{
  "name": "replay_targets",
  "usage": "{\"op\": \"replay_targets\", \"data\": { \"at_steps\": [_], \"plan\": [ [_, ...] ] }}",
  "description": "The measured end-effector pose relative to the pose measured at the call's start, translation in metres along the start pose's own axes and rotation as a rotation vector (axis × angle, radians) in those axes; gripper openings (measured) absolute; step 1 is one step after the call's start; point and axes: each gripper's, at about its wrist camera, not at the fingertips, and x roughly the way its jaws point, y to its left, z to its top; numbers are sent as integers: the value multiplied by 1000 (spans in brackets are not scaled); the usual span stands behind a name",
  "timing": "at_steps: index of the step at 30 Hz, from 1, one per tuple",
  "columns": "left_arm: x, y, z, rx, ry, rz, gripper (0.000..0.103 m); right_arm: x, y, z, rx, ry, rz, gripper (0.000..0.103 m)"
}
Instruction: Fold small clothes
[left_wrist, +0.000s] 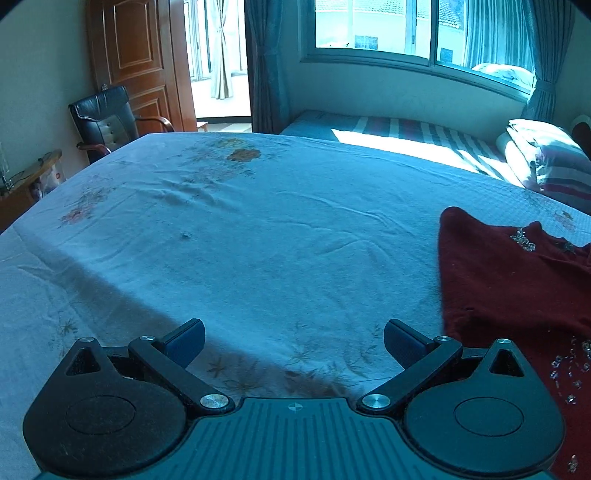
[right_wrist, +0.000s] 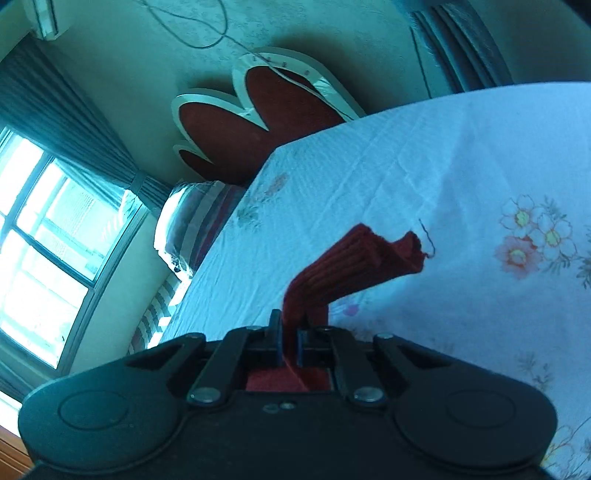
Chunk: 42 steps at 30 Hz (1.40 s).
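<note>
Dark red knit fabric is the thing being handled: a red garment (left_wrist: 509, 295) with small silvery beads sewn onto it lies spread on the bed sheet (left_wrist: 258, 240) at the right edge of the left wrist view, its near corner just beside the right-hand finger of the left gripper (left_wrist: 294, 343). That gripper is released, its two black fingers (left_wrist: 184, 341) standing wide apart with only bare floral sheet between them and nothing touching the pads. In the right wrist view the right gripper (right_wrist: 290, 338) is clenched on a ribbed piece of the same red knit (right_wrist: 354, 262), which looks like a sleeve or cuff; the fabric passes between the pinched jaws, rises forward from them and bends to the right, its open end hanging clear above the sheet with a loose thread (right_wrist: 428, 240) trailing from it. This view is rolled, so the bed's edge runs diagonally. Beyond the bed stand a red headboard with a pale scalloped border (right_wrist: 236, 125), a window (left_wrist: 373, 26) with dark curtains (left_wrist: 266, 62), folded bedding (left_wrist: 546, 158) on a striped mattress, a wooden door (left_wrist: 136, 59) and a black chair (left_wrist: 103, 118).
</note>
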Motion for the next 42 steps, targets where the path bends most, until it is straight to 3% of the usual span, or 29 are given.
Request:
{"op": "replay_targets", "data": {
  "at_steps": [7, 10, 15, 18, 21, 24, 30, 32, 36, 39, 42],
  "plan": [
    [3, 97, -10, -57, 10, 54, 102, 8, 146, -63, -246, 50, 159, 8],
    [1, 135, -13, -58, 4, 72, 102, 17, 220, -118, -354, 114, 259, 8],
    [-5, 184, -22, -89, 13, 53, 102, 36, 322, -238, -516, 285, 422, 8],
    [-7, 201, -30, -100, 18, 51, 102, 44, 356, -319, -634, 407, 475, 8],
    [-7, 213, -38, -128, 25, 36, 102, 49, 371, -394, -819, 502, 462, 8],
    [-5, 221, -44, -138, 32, 35, 102, 44, 371, -430, -917, 533, 445, 8],
    [0, 226, -50, -144, 40, 29, 102, 27, 373, -451, -984, 517, 425, 13],
    [-1, 223, -50, -142, 43, 23, 102, 27, 375, -453, -986, 525, 431, 21],
    [-6, 210, -45, -134, 26, 4, 102, 21, 374, -459, -1104, 520, 438, 48],
    [-6, 187, -30, -165, 0, -113, 102, 4, 364, -443, -1130, 482, 461, 49],
    [3, 145, -11, -193, -2, -245, 102, -8, 339, -401, -1035, 431, 436, 46]
  ]
}}
